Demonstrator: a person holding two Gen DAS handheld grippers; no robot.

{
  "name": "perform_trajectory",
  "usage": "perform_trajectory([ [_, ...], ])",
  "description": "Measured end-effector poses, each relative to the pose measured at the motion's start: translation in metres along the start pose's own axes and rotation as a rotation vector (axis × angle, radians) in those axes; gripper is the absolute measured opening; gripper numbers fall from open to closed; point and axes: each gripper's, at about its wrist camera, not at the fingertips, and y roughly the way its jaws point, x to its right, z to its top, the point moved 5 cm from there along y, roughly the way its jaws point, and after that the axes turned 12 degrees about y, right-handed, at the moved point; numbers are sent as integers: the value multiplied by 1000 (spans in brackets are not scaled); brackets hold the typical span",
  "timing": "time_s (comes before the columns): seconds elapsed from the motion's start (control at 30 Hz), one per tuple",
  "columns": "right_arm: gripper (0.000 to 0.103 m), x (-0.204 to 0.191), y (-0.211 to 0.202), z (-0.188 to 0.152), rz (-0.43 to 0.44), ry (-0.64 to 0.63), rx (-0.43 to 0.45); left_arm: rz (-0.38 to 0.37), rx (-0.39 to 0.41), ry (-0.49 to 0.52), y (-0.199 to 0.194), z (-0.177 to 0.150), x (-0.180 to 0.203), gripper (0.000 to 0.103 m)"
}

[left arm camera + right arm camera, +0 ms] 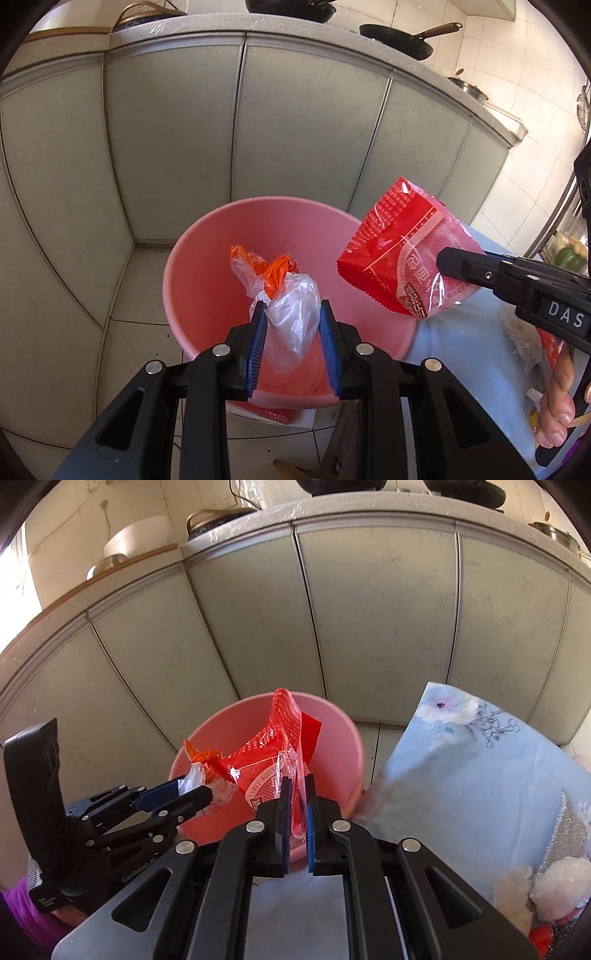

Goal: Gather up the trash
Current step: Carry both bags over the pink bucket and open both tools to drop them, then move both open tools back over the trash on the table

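A pink bin (207, 258) stands on the floor against grey cabinet doors. Above its near rim my left gripper (292, 308) is shut on a crumpled clear plastic bag (295, 291) with an orange piece at its top; the bag hangs between the blue pads. To the right, my right gripper (448, 264) is shut on a red snack wrapper (391, 236), held over the bin's right rim. In the right wrist view the red wrapper (258, 764) rises from my right gripper (298, 781) over the bin (332, 731). My left gripper (199, 788) and its bag (195, 773) are at the left.
A surface under a light blue floral cloth (461, 775) sits right of the bin, with white wads (561, 886) and other scraps on it. Grey cabinet doors (303, 129) rise behind, pans (399, 38) on the counter above. Tiled floor (140, 332) lies left of the bin.
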Motion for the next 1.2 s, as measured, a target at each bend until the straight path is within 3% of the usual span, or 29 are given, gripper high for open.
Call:
perform_trajectory([
  [0.4, 8, -9, 27, 2, 14, -3, -35, 17, -49, -33, 25, -6, -2, 32],
  [0.63, 35, -8, 26, 2, 45, 22, -52, 12, -44, -64, 19, -9, -8, 37],
  [0.9, 35, -5, 6, -4, 23, 7, -16, -12, -17, -61, 1, -7, -2, 38],
  [1.2, 35, 18, -45, -17, -29, 27, 68, -78, 42, 0, -27, 12, 34, 38],
])
